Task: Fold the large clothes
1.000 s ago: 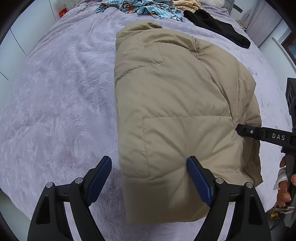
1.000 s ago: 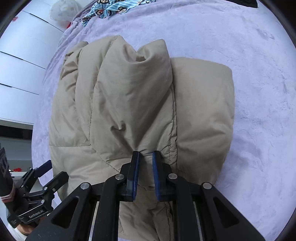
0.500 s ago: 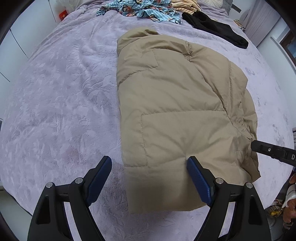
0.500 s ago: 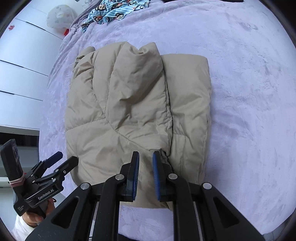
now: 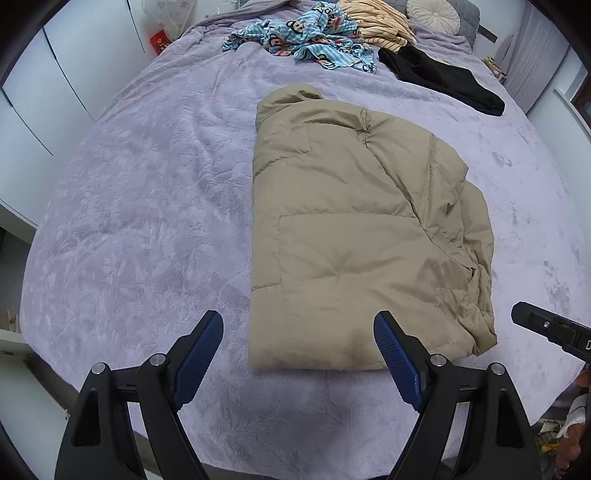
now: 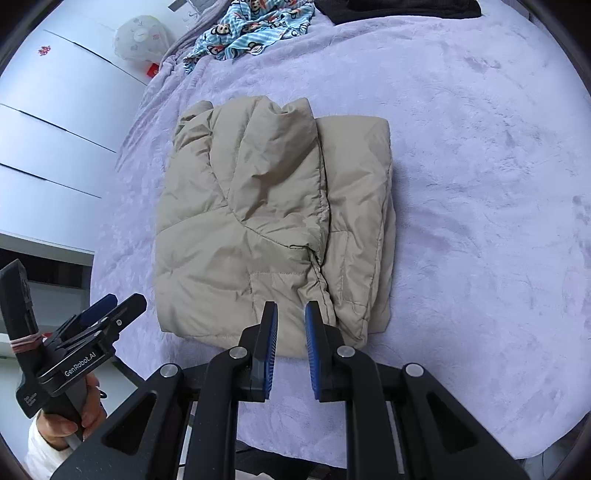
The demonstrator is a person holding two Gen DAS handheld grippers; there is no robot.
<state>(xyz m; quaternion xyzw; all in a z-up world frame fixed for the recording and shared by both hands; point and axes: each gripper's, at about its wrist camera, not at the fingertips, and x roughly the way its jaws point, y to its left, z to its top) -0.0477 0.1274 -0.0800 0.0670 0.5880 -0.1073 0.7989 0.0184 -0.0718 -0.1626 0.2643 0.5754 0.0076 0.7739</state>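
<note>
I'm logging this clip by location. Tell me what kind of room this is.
Most likely a bedroom. The folded tan puffer jacket lies on a wide bed covered in a lilac plush blanket, white wardrobe doors stand alongside, and a round cream cushion sits at the far end.

The folded jacket (image 5: 354, 236) lies on the bed (image 5: 147, 206), centre of the left wrist frame. Beyond it, at the top, 3 garments sit in a row: patterned cloth (image 5: 310, 40) left, striped garment (image 5: 380, 22) middle, dark garment (image 5: 443, 79) right. The left gripper (image 5: 299, 354) hangs below the jacket's near edge.
</note>
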